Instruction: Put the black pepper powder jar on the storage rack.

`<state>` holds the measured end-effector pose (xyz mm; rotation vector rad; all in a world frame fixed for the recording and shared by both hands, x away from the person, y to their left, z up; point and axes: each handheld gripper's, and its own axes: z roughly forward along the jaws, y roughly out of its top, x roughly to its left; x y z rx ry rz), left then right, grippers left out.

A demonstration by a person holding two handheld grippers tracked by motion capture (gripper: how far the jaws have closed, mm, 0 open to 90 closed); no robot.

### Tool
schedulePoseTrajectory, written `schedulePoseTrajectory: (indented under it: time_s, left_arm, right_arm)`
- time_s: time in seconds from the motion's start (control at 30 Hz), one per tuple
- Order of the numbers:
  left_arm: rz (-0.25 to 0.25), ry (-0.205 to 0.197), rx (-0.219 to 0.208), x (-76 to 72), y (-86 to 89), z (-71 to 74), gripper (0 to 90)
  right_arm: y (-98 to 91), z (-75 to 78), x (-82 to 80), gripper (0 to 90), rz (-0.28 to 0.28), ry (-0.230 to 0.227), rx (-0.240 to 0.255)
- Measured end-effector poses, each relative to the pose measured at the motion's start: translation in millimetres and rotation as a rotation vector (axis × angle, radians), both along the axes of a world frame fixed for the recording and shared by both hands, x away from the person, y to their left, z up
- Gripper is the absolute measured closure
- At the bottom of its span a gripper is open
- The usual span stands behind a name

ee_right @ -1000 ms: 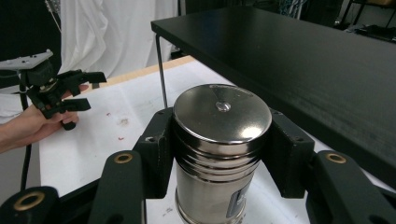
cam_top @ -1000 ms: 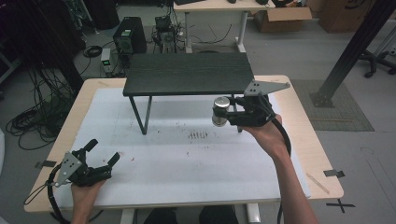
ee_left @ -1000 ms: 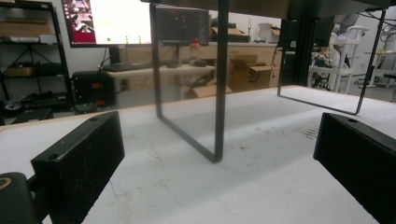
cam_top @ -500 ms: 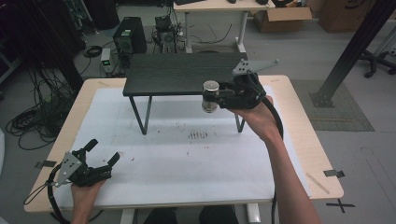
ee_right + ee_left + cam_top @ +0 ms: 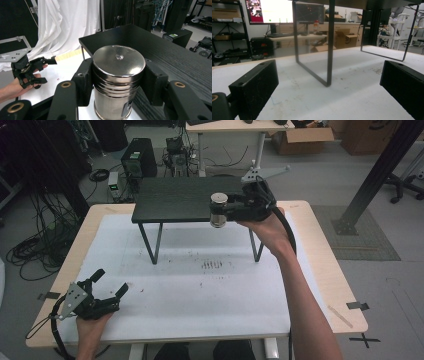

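My right gripper (image 5: pixel 220 211) is shut on a shiny metal cylinder (image 5: pixel 218 209), holding it upright in the air at the front edge of the black raised shelf (image 5: pixel 175 197). In the right gripper view the cylinder (image 5: pixel 117 80) sits between both black pads, its flat top level with the shelf top (image 5: pixel 155 52). My left gripper (image 5: pixel 110 287) rests on the white table near the front left corner, jaws open and nothing between them. Its pads (image 5: pixel 254 85) point toward the shelf's thin black legs (image 5: pixel 329 45).
The shelf stands on thin metal legs (image 5: pixel 150 242) at the back of the white table mat (image 5: pixel 210 290). Dark smudges (image 5: pixel 212 265) mark the mat's middle. A computer tower (image 5: pixel 137 157), cables and cardboard boxes lie on the floor beyond the table.
My right gripper has carried the cylinder up and to the left, from beside the shelf's right end to its front edge at top height. The left gripper has stayed put.
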<state>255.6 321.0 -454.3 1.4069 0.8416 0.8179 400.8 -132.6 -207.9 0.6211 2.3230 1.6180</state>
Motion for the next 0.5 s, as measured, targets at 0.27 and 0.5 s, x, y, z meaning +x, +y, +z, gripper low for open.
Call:
schedulePoseTrajectory:
  time_s: [0.27,0.5]
  left_arm:
    - [0.0,0.003,0.001,0.4,-0.1,0.1,2.2]
    - [0.0,0.001,-0.002,0.4,-0.2,0.0,2.3]
  right_arm:
    - [10.1,4.1,14.8,49.2,-0.004,-0.005,-0.006]
    - [19.6,4.6,30.6,49.2,-0.01,-0.007,-0.01]
